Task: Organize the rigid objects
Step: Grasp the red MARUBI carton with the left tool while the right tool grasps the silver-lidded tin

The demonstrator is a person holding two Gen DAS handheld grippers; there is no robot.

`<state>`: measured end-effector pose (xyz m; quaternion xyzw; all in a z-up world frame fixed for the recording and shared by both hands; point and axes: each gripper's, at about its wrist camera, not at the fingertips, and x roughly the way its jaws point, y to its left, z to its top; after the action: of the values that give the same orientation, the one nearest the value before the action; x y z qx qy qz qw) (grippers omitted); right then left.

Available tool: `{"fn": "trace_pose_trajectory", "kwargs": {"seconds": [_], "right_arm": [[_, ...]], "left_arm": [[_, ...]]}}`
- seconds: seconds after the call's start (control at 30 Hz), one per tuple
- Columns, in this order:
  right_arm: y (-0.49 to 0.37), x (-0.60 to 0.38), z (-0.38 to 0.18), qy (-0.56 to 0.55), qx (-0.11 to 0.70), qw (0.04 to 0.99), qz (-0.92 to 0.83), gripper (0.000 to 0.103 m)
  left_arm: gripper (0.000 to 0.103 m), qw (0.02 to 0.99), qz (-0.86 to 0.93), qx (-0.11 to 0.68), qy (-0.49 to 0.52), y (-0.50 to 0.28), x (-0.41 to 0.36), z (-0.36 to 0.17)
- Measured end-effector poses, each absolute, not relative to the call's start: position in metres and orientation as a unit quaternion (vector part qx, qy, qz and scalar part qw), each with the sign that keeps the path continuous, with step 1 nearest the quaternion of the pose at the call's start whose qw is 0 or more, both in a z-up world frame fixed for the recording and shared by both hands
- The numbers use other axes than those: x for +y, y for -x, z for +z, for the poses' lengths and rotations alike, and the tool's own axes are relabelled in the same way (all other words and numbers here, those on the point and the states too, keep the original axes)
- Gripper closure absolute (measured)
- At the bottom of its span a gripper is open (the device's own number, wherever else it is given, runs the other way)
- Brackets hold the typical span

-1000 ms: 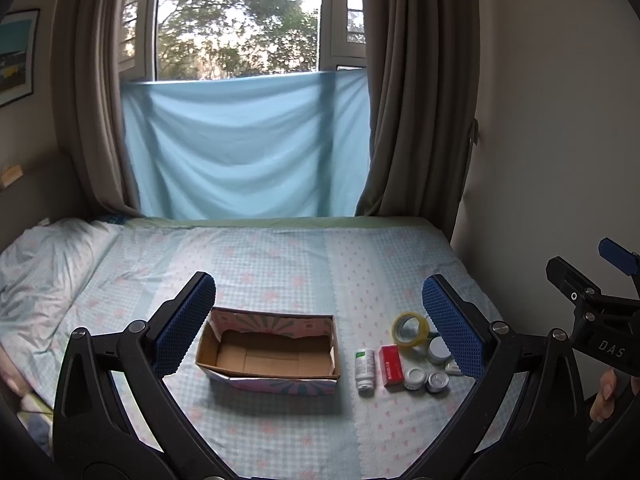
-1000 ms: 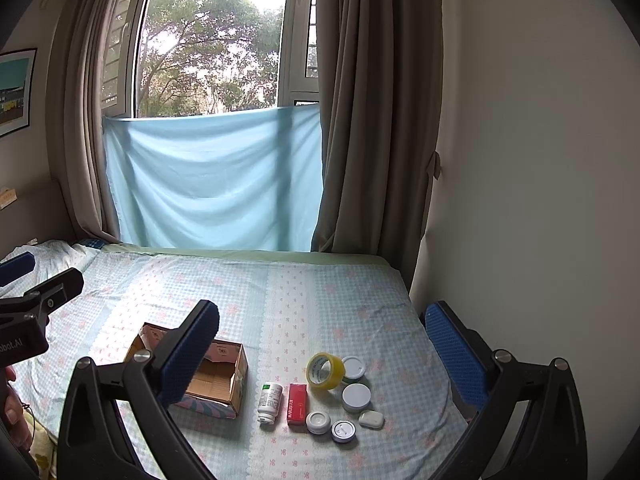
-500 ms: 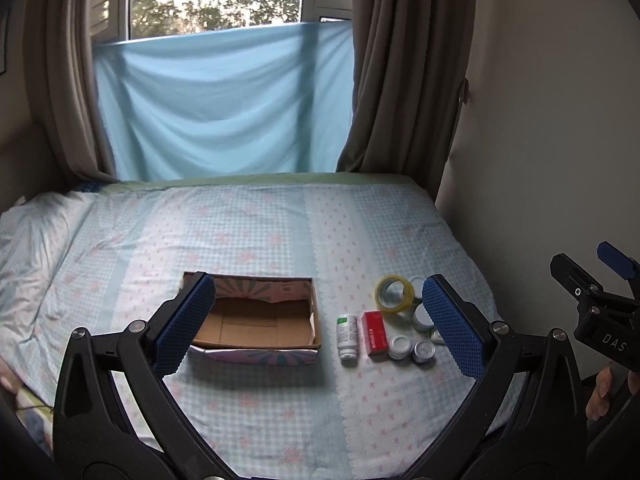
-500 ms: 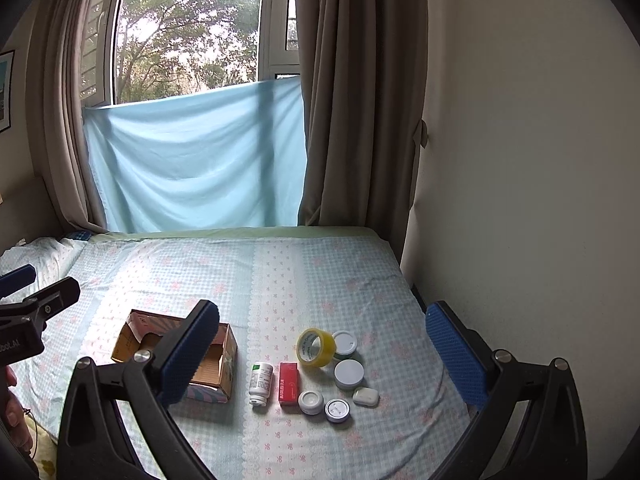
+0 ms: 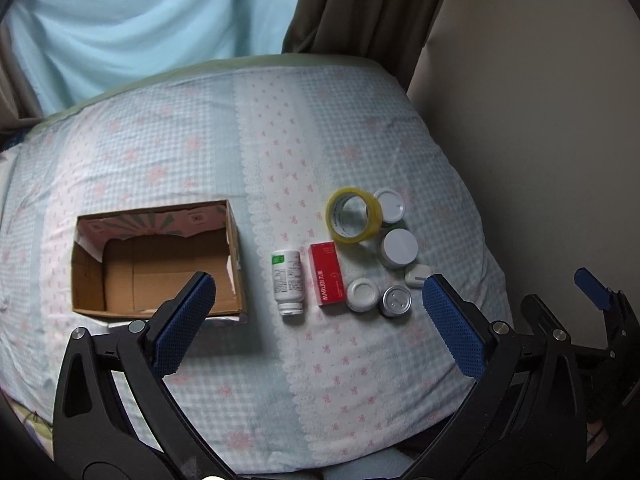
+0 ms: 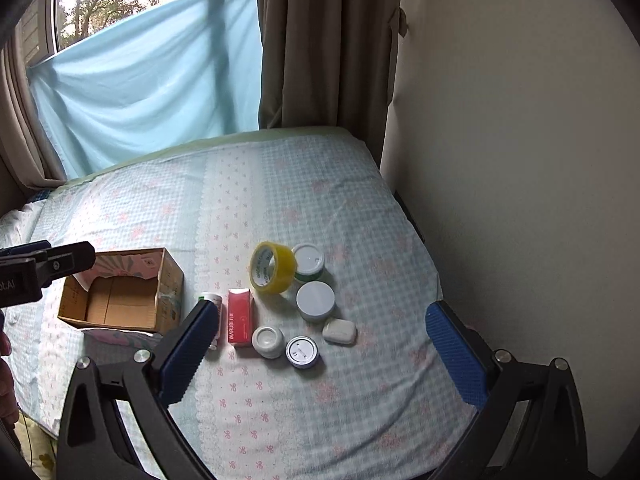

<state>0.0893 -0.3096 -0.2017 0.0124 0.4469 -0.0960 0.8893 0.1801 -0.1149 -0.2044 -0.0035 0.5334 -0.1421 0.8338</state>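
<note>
An open cardboard box (image 5: pixel 156 258) (image 6: pixel 120 296) lies empty on the bed. To its right lie a white pill bottle (image 5: pixel 288 282), a red carton (image 5: pixel 329 278) (image 6: pixel 241 316), a yellow tape roll (image 5: pixel 352 220) (image 6: pixel 274 267), several round white jars (image 5: pixel 399 248) (image 6: pixel 315 301), a small tin (image 5: pixel 395 301) (image 6: pixel 302 352) and a small white case (image 6: pixel 339 331). My left gripper (image 5: pixel 320 312) is open and empty, above the bed in front of the objects. My right gripper (image 6: pixel 320 340) is open and empty, above the jars.
The bed (image 5: pixel 320 128) has a checked blue and pink sheet. A wall (image 6: pixel 520 160) runs along its right side. Brown curtains (image 6: pixel 328 48) and a blue cloth (image 6: pixel 152 72) hang at the window behind.
Both grippers have moved forward and tilted down toward the bed, so the box and the objects look larger and closer. Both stay open and empty.
</note>
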Motion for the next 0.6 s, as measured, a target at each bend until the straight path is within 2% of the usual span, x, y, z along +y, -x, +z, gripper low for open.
{"fn": "trace_pose_trajectory", "kwargs": {"seconds": [0.27, 0.33, 0.4, 0.5, 0.6], "right_arm": [[-0.129, -0.323, -0.324, 0.025, 0.536, 0.842, -0.054, 0.0], [-0.136, -0.321, -0.355, 0.035, 0.554, 0.831, -0.038, 0.001], [-0.144, -0.316, -0.383, 0.049, 0.571, 0.819, -0.025, 0.007], [-0.151, -0.311, -0.412, 0.054, 0.586, 0.808, -0.012, 0.009], [-0.157, -0.309, -0.438, 0.059, 0.601, 0.797, -0.004, 0.015]], "left_arm": [[0.001, 0.767, -0.12, 0.63, 0.012, -0.243, -0.162, -0.338], [0.01, 0.752, -0.117, 0.648, 0.009, -0.257, -0.172, -0.372], [0.016, 0.736, -0.114, 0.667, 0.003, -0.266, -0.18, -0.399], [0.016, 0.718, -0.11, 0.687, -0.008, -0.274, -0.189, -0.433], [0.025, 0.702, -0.114, 0.703, -0.022, -0.277, -0.198, -0.458]]}}
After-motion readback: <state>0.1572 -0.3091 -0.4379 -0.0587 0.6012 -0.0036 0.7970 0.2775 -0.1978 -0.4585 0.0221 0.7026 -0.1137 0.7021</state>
